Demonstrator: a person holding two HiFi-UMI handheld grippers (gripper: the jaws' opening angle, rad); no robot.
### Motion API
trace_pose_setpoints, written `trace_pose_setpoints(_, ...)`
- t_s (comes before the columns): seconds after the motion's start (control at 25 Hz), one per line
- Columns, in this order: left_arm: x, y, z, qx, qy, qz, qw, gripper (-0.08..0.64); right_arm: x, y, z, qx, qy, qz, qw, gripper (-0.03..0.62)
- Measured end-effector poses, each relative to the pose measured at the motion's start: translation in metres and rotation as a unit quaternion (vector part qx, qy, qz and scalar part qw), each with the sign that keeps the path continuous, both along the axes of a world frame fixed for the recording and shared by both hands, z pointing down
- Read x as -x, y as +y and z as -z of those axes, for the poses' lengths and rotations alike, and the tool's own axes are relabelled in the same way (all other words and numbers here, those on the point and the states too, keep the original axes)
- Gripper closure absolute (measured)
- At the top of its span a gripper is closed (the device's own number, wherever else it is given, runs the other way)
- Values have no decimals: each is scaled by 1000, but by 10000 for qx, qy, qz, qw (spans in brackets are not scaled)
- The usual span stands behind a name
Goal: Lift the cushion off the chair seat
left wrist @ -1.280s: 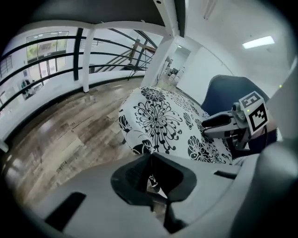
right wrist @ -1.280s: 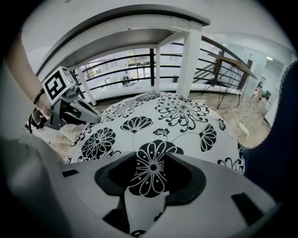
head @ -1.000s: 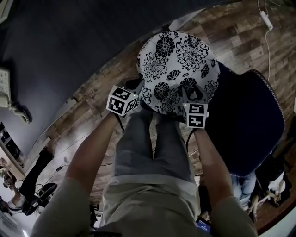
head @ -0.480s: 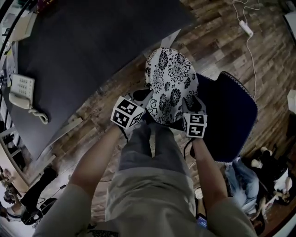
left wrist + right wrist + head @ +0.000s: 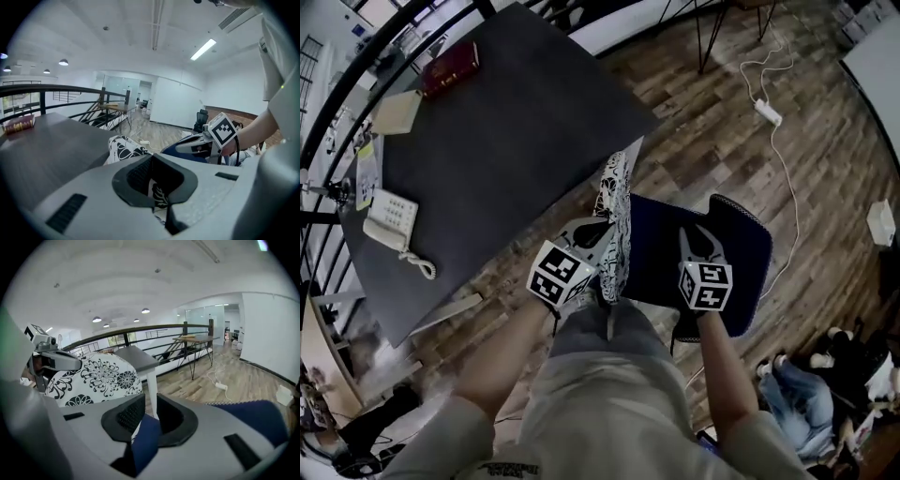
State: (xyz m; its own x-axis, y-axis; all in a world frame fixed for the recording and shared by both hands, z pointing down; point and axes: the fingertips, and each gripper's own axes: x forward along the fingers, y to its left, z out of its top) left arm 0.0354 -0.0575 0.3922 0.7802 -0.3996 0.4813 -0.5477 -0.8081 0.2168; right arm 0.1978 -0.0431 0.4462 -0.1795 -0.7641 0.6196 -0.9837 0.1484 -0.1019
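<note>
The cushion [image 5: 617, 220], white with black flowers, hangs on edge in the air just beside the dark table [image 5: 506, 159], close to that table's nearest corner and above the wooden floor [image 5: 741, 159]. The left gripper [image 5: 154, 185] has its jaws pinched together on the cushion's flowered rim. On the side of the cushion away from the table is a dark blue pad [image 5: 661, 253], touching or nearly touching it. The right gripper [image 5: 146, 423] has just been closing, and its jaws now clamp a fold of that blue cloth. On the table, at its far edge from the cushion, lie a telephone [image 5: 391, 217] and a red book [image 5: 450, 67]. The book's cover is too small to read.
</note>
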Motion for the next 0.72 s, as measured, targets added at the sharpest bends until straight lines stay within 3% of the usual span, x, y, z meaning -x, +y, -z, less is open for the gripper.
trace_pose_setpoints(0.4, 19, -18, 185, -1216, 466, 326, 9910, 555, -1, -34, 195, -1618, -375, -10, 9861, 563)
trace_pose_setpoints(0.56, 34, -22, 259, -1835, 707, 489, 9793, 555, 5, -38, 276, -2308, -563, 60, 9713, 566)
trace_pose_setpoints(0.72, 52, -21, 328, -2350, 867, 769, 9651, 555, 12, -32, 354, -3136, -590, 217, 9475, 575)
